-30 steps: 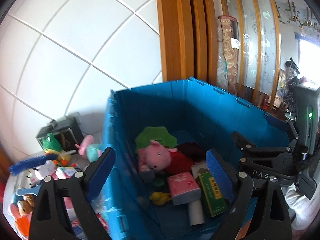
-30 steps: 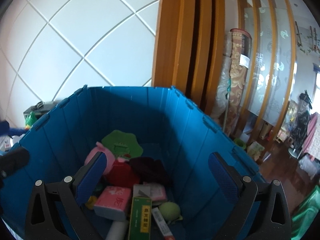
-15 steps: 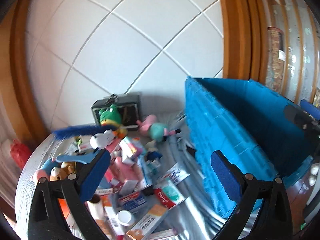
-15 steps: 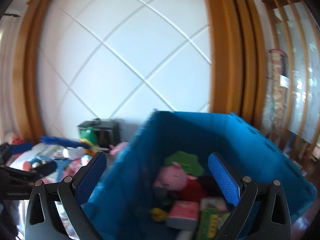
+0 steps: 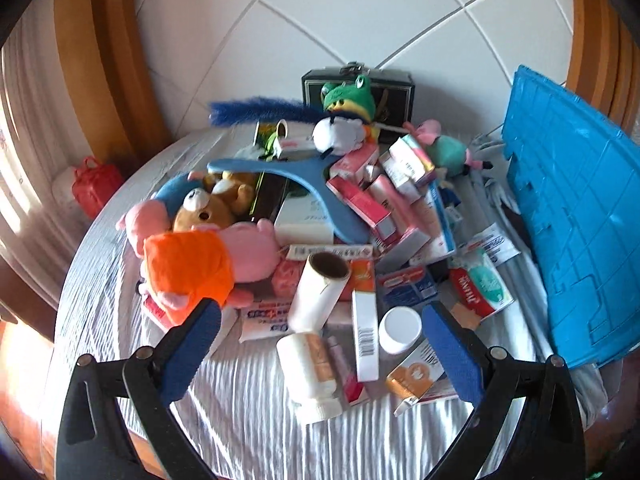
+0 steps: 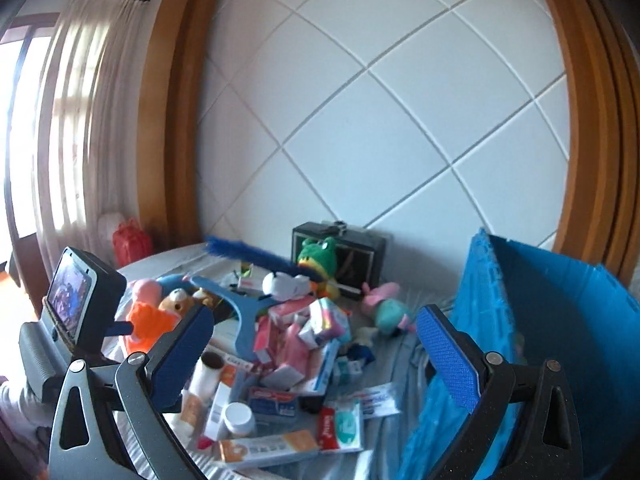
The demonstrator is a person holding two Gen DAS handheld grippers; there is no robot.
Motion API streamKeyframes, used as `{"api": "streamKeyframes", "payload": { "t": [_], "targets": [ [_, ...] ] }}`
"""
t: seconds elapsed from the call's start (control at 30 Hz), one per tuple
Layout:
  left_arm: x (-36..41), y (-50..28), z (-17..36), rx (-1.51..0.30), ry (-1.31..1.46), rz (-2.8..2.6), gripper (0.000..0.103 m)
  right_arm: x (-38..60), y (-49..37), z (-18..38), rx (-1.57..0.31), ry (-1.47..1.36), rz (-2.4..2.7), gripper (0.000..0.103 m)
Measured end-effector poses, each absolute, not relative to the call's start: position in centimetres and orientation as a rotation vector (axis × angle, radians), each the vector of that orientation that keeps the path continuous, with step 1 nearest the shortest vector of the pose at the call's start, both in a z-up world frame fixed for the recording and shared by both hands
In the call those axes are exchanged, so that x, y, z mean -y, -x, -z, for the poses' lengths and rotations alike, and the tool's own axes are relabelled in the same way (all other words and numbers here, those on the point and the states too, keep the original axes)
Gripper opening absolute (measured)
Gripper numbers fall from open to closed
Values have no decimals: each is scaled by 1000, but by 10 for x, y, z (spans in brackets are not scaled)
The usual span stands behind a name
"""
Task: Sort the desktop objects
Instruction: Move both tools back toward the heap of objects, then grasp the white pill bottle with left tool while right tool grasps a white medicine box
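A heap of toys and boxes covers the cloth-draped table. My left gripper hangs open just above its near edge. A white paper roll, a white bottle and a white-capped jar lie below the gap, untouched. A pink pig plush in orange lies by the left finger. The blue crate stands to the right. My right gripper is open and empty, farther back, facing the same heap with the crate on its right.
At the back stand a black box, a frog plush and a blue duster. A blue hanger-shaped tool lies across the medicine boxes. The left gripper's body fills the right view's left side. A red bag sits beyond the table.
Both views swung left, from the inside of the blue crate to the heap on the table. The left gripper came down close over the heap. Both stay open and empty.
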State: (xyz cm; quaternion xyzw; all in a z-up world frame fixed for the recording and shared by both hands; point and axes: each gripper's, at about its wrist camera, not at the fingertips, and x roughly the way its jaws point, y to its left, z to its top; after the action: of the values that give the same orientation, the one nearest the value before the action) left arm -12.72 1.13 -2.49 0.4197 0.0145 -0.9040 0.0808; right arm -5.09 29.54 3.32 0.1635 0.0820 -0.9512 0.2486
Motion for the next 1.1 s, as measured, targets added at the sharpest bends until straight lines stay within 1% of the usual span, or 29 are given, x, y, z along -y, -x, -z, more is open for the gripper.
{"api": "streamKeyframes", "payload": {
  "t": [0.1,0.23,0.43,0.5,0.57,0.63,0.67,0.7,0.73,0.77,0.8,0.83,0.87,0.97,1.1],
  "targets": [
    [6,128,58,-111,-1358,2663,102,-272,61,-1,-221,-595,2499,103],
    [21,131,100,-169,-1470,2592,102,-249,81,60,-210,-886,2368,103],
    [23,138,152,-131,-1609,2482,102,-238,94,129,-318,-1124,2279,103],
    [23,141,164,-126,-1642,2448,102,-240,98,147,-320,-1221,2254,103],
    [21,146,173,-115,-1667,2437,101,-244,104,163,-276,-1326,2229,103],
    [21,151,181,-141,-1706,2423,93,-248,109,170,-219,-1395,2220,103],
    [21,153,184,-164,-1724,2417,85,-250,112,172,-199,-1428,2220,102],
    [22,155,188,-187,-1737,2413,81,-251,115,176,-186,-1458,2223,99],
    [22,156,190,-204,-1750,2410,79,-251,118,176,-174,-1479,2227,91],
    [22,157,193,-211,-1764,2414,72,-251,120,178,-162,-1501,2229,85],
    [22,158,195,-212,-1774,2416,66,-250,123,180,-147,-1529,2228,84],
    [22,159,197,-214,-1782,2417,63,-250,126,184,-115,-1557,2217,84],
    [22,160,199,-216,-1790,2420,57,-250,129,187,-80,-1587,2207,84],
    [24,162,201,-222,-1803,2438,53,-247,140,196,-9,-1651,2209,84],
    [27,162,204,-222,-1816,2455,53,-240,154,208,41,-1733,2211,84]
  ]
}}
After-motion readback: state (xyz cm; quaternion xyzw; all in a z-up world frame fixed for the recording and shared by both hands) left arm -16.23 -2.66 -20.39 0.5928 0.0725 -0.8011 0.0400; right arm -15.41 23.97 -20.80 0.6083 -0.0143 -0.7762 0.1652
